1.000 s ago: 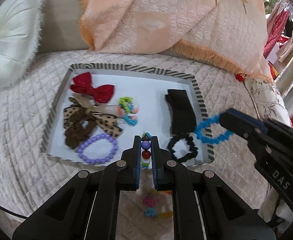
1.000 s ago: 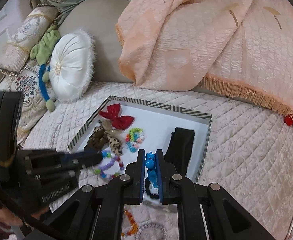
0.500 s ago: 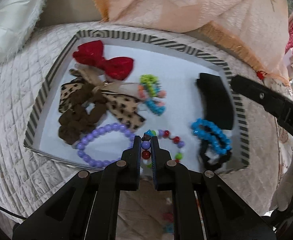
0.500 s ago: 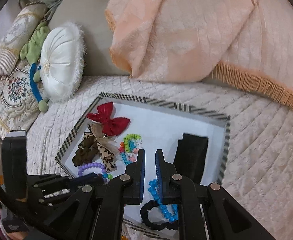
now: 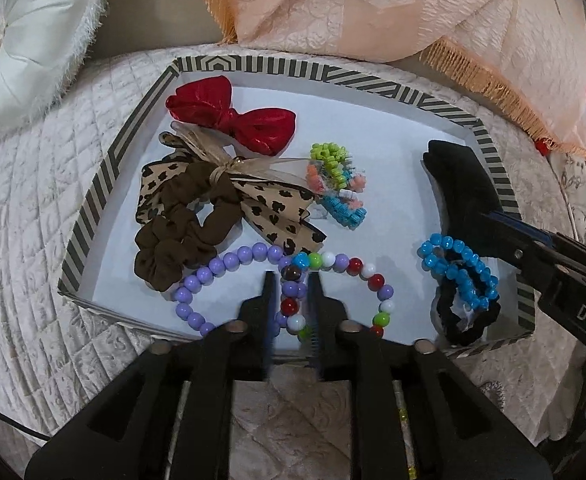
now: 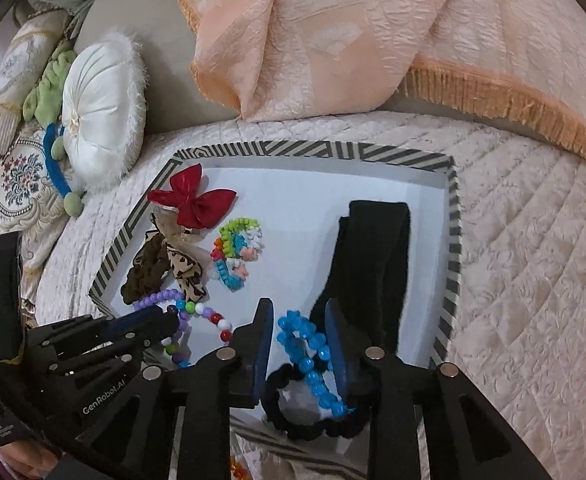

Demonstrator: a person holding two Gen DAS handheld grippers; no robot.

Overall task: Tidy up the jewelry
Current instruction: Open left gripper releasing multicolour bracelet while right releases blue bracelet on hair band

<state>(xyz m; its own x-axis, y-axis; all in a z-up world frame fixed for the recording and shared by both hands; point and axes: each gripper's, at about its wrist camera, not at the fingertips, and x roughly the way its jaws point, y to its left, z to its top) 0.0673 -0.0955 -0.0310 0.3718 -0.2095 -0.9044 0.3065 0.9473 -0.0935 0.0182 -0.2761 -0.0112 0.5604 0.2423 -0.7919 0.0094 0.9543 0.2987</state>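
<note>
Both jaws have opened in the last second. Our left gripper (image 5: 291, 280) held the multicoloured bead bracelet (image 5: 335, 292) pinched half a second ago; now its jaws stand slightly apart and the bracelet lies on the tray (image 5: 105, 184) floor near the front edge, overlapping the purple bead bracelet (image 5: 221, 264). Our right gripper (image 6: 299, 320) has spread wider still, and the blue bead bracelet (image 6: 305, 352) it carried a second ago rests across the black scrunchie (image 6: 313, 424) at the tray's front right corner. We judge both pieces delivered; anything left on the bed in front of the tray comes next.
</note>
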